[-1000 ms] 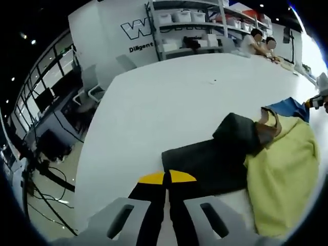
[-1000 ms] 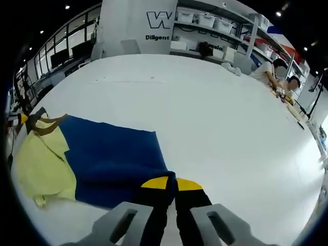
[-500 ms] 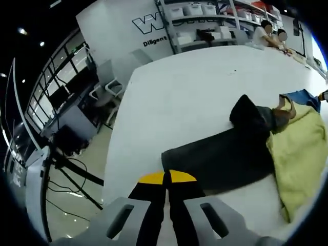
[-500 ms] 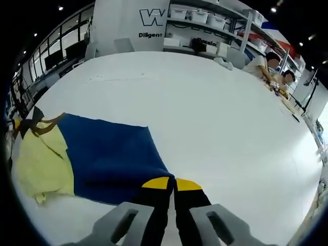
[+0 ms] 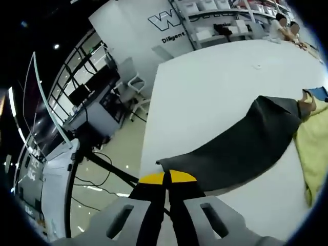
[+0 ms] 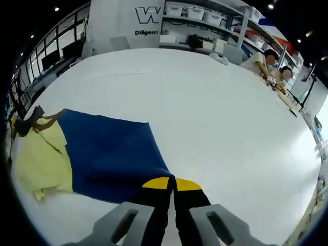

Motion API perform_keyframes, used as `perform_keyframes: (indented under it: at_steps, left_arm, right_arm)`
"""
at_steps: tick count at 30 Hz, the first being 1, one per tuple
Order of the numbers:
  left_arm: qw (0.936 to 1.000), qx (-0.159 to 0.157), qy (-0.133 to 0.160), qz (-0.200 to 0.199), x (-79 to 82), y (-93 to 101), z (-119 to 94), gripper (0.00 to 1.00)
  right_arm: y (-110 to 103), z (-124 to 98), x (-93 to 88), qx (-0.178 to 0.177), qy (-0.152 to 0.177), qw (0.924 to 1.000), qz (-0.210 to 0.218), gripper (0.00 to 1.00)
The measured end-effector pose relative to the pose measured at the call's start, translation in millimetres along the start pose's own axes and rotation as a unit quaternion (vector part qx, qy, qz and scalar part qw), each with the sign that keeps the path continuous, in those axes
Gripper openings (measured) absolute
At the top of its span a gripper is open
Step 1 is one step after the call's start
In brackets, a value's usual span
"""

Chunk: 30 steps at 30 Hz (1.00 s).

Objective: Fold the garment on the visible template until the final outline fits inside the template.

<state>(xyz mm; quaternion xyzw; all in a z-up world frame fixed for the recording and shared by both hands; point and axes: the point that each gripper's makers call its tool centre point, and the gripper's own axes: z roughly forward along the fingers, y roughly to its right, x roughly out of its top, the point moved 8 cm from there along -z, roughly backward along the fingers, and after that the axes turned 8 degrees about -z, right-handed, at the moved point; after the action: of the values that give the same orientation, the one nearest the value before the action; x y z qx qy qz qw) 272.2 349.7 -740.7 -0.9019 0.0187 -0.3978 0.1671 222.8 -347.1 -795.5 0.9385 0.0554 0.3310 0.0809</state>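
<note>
We see a wide white bench [image 6: 215, 102] spread across a bright hall, with the garment [image 6: 102, 159] lying flat on its near side. In the right gripper view, the garment's blue panel [image 6: 110, 154] stretches from the jaws out to the left, where it meets a pale yellow panel [image 6: 38, 159] and a brown-trimmed neckline [image 6: 46, 118] at the far left. In the left gripper view, a long dark grey sleeve [image 5: 241, 143] runs from the jaws away to the right, ending against the yellow panel [image 5: 315, 154] at the right edge, close to the bench's near-left corner. We cannot make out a template outline on the bench in either view.

The left gripper [image 5: 165, 179], yellow-tipped, has its jaws pressed together on the near end of the grey sleeve. The right gripper [image 6: 171, 184] has its jaws closed on the near corner of the blue panel.

Beyond the bench, at the far side, shelving [image 6: 205, 20] carries white bins, and two people [image 6: 274, 64] sit at the far right edge. Left of the bench in the left gripper view, chairs [image 5: 133, 84] and desks stand on a glossy floor [image 5: 102, 179] crossed by black cables
</note>
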Motion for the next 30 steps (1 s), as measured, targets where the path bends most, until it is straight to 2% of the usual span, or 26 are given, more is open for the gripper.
perform_keyframes:
  at_steps: [2,6,7,8,10,11,13,15,18,20,22,23,24,26,28,29,30]
  left_arm:
    - [0.9999,0.012,-0.008,0.006,-2.6,-2.5,-0.2,0.01]
    - [0.9999,0.010,-0.007,-0.005,-1.5,-2.3,0.9,0.01]
    - [1.0000,0.003,-0.005,-0.002,-0.4,0.9,1.2,0.01]
    - [1.0000,-0.003,-0.001,-0.002,0.9,4.6,0.7,0.03]
    - [0.9997,-0.021,0.010,0.005,6.0,16.0,-2.9,0.11]
    - [0.9989,-0.036,0.028,0.007,12.8,27.2,-5.0,0.17]
    - [0.9980,-0.047,0.040,0.010,18.9,38.5,-7.9,0.29]
    - [0.9963,-0.061,0.054,0.028,25.2,52.8,-11.6,0.31]
    - [0.9946,-0.078,0.059,0.035,27.6,60.1,-12.9,0.35]
    - [0.9882,-0.126,0.077,0.042,32.0,79.9,-15.1,0.38]
    - [0.9806,-0.173,0.083,0.040,35.4,108.5,-17.5,0.36]
    - [0.9755,-0.196,0.089,0.048,36.6,116.3,-16.1,0.35]
    - [0.9746,-0.200,0.088,0.048,36.5,120.6,-15.0,0.35]
    - [0.9724,-0.208,0.091,0.055,37.5,126.5,-13.7,0.36]
    - [0.9637,-0.246,0.099,0.035,41.4,138.3,-13.8,0.36]
    - [0.9568,-0.268,0.108,0.031,44.1,144.4,-14.5,0.37]
    - [0.9513,-0.283,0.114,0.042,45.7,149.4,-15.5,0.37]
  right_arm:
    - [1.6,-0.2,0.3,0.001,-0.002,1.0000,0.004,0.00]
    - [1.0,-0.5,1.4,0.007,-0.001,1.0000,-0.007,0.00]
    - [-0.5,-1.3,2.8,0.011,0.008,0.9999,-0.007,0.03]
    - [-4.6,-2.0,9.8,0.026,0.050,0.9984,-0.009,0.10]
    - [-6.1,-7.4,14.7,0.024,0.070,0.9972,0.007,0.27]
    - [-7.0,-11.8,18.1,0.022,0.075,0.9969,0.003,0.30]
    - [-9.3,-15.6,25.0,0.025,0.095,0.9951,-0.009,0.30]
    - [-17.0,-20.3,34.7,0.049,0.121,0.9915,-0.004,0.33]
    - [-20.2,-22.0,39.1,0.057,0.134,0.9894,-0.004,0.46]
    - [-28.1,-24.7,49.0,0.073,0.158,0.9846,-0.010,0.49]
    - [-50.1,-26.3,67.2,0.120,0.185,0.9751,-0.020,0.51]
    - [-54.6,-26.1,70.3,0.129,0.188,0.9732,-0.026,0.51]
    - [-63.9,-25.4,76.5,0.146,0.197,0.9689,-0.032,0.52]
    - [-73.3,-23.9,81.6,0.163,0.198,0.9657,-0.043,0.53]
    - [-86.4,-21.6,88.8,0.186,0.203,0.9595,-0.059,0.53]
    - [-92.9,-19.4,92.6,0.195,0.204,0.9566,-0.069,0.53]
    - [-95.2,-18.4,93.8,0.200,0.204,0.9555,-0.074,0.53]
